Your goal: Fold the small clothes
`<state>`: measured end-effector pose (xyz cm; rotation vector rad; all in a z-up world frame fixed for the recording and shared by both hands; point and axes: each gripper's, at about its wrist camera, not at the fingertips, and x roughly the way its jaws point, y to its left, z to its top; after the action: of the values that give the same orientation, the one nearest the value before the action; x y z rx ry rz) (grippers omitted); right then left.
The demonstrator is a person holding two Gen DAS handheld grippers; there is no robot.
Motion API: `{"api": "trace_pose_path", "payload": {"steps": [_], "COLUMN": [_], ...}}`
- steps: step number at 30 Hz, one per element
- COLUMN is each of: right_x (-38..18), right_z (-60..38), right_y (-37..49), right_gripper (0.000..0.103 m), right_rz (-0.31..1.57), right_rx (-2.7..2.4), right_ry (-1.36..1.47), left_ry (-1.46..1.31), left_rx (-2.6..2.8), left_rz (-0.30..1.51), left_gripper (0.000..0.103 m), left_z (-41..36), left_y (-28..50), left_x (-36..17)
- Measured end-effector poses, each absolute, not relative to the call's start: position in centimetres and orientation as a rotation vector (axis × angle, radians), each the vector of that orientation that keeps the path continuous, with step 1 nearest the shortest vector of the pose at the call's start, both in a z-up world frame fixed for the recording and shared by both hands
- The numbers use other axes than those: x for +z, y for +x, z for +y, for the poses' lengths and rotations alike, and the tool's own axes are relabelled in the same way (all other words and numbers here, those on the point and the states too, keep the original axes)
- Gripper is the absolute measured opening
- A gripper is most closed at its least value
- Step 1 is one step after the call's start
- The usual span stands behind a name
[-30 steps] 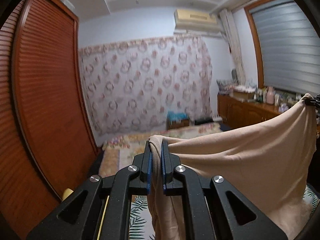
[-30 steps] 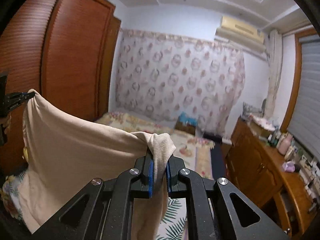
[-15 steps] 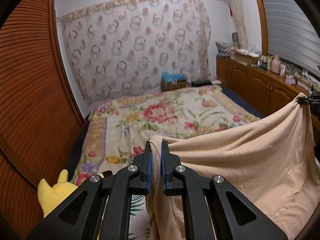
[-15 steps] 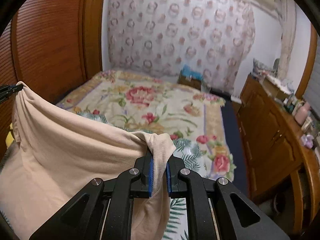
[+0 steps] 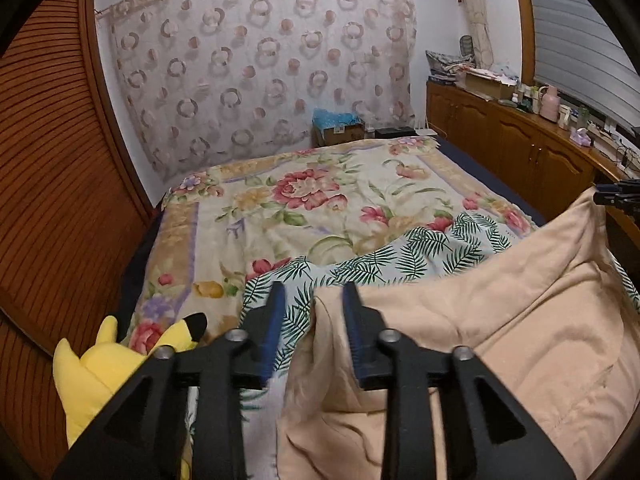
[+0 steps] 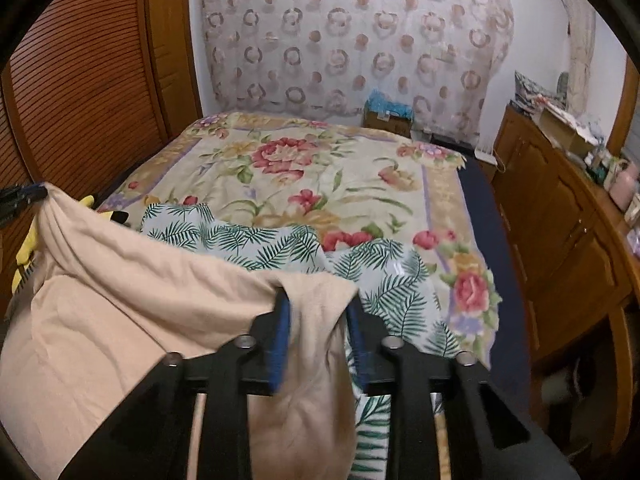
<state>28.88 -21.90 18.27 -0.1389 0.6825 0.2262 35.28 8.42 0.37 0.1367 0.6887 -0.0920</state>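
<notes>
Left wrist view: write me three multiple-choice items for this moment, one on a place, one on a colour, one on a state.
1. Where is the plush toy?
A. On the wooden cabinet
B. At the near left edge of the bed, by the wardrobe
C. Between the jaws

2. What colour is the garment stretched toward the right edge of the view?
A. Beige
B. Navy
C. Green

3. How do the jaws of the left gripper stand?
A. Clamped shut on the garment
B. Out of view
C. Apart, with a corner of the garment between them

Answers:
1 B: the yellow toy sits low on the left, next to the wardrobe's slatted door.
2 A: the cloth is plain beige all over.
3 C: a clear gap shows between the blue pads, with leaf-print sheet visible through it.
</notes>
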Motion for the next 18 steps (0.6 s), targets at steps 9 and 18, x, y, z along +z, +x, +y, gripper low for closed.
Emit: {"api": "trace_pose_path", "payload": {"steps": [9,18], "right_x": [17.1,13.3], "right_z": [-24.2,-26.0], "right_y": [19.8,16.0], "right_gripper": [0.054,0.054], "right_rz": [0.658,0.739], "right_rx": [0.224,0.272], "right_ry": [-0.062,0.019], "left_ry": [0.103,0.039], "left_rx": [-0.130,-0.120], "left_rz": [0.723,0.790], "left_gripper": [0.067,0.070], "left_z": [9.3,9.2], "left_y": [29.6,26.8], "left_x": [-1.1,-5.0]}}
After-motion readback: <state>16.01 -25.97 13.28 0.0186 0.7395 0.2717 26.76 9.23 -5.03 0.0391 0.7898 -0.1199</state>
